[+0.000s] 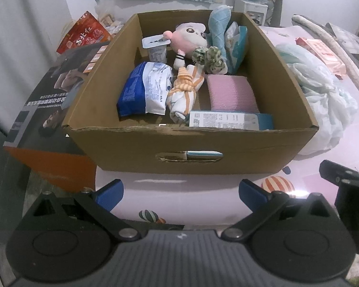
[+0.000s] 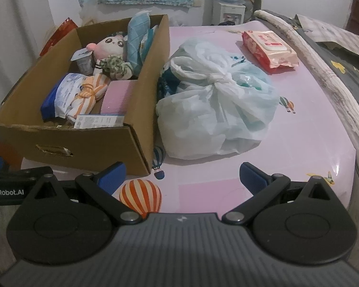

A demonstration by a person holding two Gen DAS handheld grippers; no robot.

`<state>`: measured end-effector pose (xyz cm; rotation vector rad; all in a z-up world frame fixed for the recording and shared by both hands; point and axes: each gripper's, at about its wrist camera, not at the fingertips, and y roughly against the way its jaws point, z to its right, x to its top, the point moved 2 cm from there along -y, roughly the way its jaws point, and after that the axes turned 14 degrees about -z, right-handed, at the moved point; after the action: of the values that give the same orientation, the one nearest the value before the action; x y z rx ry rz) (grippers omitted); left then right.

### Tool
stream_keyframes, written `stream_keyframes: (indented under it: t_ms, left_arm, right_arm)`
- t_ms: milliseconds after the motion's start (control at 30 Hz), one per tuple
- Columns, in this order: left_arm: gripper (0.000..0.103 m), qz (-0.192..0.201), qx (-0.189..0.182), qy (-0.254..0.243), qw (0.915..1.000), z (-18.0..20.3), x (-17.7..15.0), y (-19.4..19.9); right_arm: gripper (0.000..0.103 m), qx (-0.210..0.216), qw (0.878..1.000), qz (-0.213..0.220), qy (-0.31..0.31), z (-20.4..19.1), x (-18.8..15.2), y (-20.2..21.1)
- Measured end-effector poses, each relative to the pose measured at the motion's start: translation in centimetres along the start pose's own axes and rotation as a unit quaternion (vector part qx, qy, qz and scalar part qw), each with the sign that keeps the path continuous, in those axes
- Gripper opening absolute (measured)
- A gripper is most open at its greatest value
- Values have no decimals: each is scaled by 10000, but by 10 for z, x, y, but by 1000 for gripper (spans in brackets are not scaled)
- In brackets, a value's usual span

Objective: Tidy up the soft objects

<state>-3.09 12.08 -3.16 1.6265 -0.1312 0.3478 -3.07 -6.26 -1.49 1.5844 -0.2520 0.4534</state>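
An open cardboard box [image 1: 122,148] [image 2: 141,129] stands on the pink table. It holds a pink-and-white plush [image 1: 191,35] [image 2: 110,44], a blue-white pouch [image 1: 143,88], an orange-striped knotted cloth [image 1: 184,88] [image 2: 88,93], a pink sponge block [image 1: 229,93] [image 2: 117,98], a teal mitt [image 1: 219,21] and a green scrunchie [image 1: 209,57]. A knotted white plastic bag [image 2: 215,100] [image 1: 323,95] lies right of the box. A pink wipes pack [image 2: 268,47] lies far right. My left gripper [image 1: 180,191] is open and empty before the box. My right gripper [image 2: 182,177] is open and empty before the bag.
A dark printed carton [image 1: 47,110] stands left of the box, with a red snack bag [image 1: 83,33] behind it. A rolled mat [image 2: 323,71] and grey bedding [image 2: 347,67] line the table's right edge. A water dispenser [image 2: 229,12] stands at the back wall.
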Motion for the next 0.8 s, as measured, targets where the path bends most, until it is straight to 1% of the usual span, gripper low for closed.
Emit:
stream_keyframes:
  t_ms: [800]
  left_arm:
    - [103, 1, -22, 323, 9995, -26, 12, -4]
  right_arm:
    - [102, 7, 9996, -54, 266, -25, 20, -4]
